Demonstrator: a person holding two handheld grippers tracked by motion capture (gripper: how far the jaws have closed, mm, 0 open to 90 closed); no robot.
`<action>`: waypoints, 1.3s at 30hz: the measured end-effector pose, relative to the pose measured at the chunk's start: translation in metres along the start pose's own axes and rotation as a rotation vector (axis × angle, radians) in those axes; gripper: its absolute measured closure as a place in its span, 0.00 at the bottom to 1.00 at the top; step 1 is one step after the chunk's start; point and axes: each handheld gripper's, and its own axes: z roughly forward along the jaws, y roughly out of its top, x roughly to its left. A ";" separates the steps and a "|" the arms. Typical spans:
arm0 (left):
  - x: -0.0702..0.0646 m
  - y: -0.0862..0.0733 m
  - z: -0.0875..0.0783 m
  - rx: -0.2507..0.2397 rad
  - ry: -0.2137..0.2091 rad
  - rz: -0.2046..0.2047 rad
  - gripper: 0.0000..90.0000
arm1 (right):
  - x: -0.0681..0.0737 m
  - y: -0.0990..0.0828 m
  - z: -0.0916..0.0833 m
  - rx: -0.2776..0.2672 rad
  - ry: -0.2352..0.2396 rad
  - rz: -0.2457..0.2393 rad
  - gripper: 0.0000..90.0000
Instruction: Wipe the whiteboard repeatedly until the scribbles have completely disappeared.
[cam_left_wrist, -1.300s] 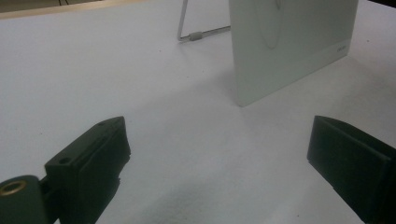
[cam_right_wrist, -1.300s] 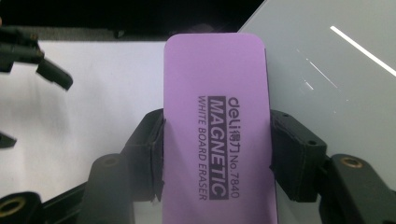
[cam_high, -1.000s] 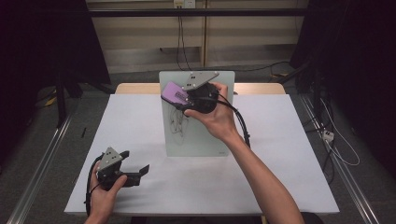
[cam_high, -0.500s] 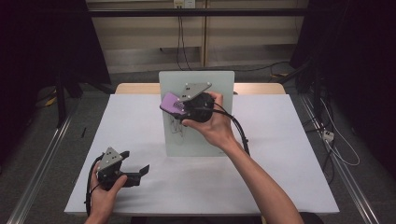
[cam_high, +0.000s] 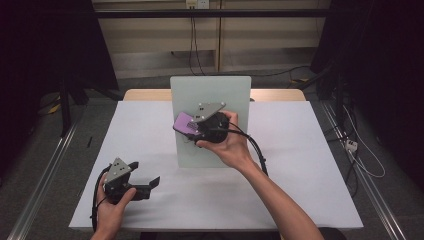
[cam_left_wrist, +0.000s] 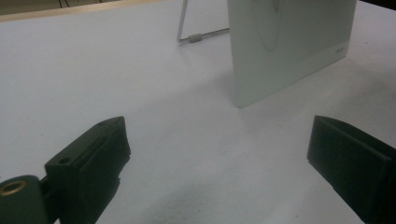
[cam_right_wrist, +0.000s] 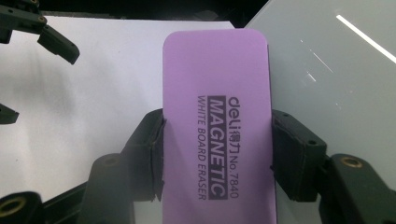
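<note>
High view: your right gripper (cam_high: 192, 131) holds a purple eraser (cam_high: 185, 123) against the upright whiteboard (cam_high: 210, 95) at mid-table, while your left gripper (cam_high: 145, 181) rests low near the table's (cam_high: 310, 150) front left corner, well apart from the board. Right gripper view adds the eraser's (cam_right_wrist: 217, 116) print, "MAGNETIC WHITE BOARD ERASER", and both jaws pressed on its long sides; the board (cam_right_wrist: 336, 70) lies right of the fingers, bare white table (cam_right_wrist: 107, 70) left. Left gripper view shows your jaws spread wide with bare tabletop between them, the board's (cam_left_wrist: 289, 46) bottom edge and wire stand (cam_left_wrist: 194, 35) beyond the fingertips.
</note>
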 end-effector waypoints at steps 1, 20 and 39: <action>0.000 0.000 0.000 0.000 0.000 0.000 0.06 | 0.001 -0.001 0.000 0.002 0.002 0.002 0.46; 0.001 0.000 0.000 0.001 0.002 0.001 0.06 | -0.013 0.008 -0.016 -0.020 -0.037 0.018 0.46; 0.002 0.000 -0.001 -0.001 0.005 0.002 0.06 | -0.019 0.021 -0.017 -0.055 -0.068 0.025 0.46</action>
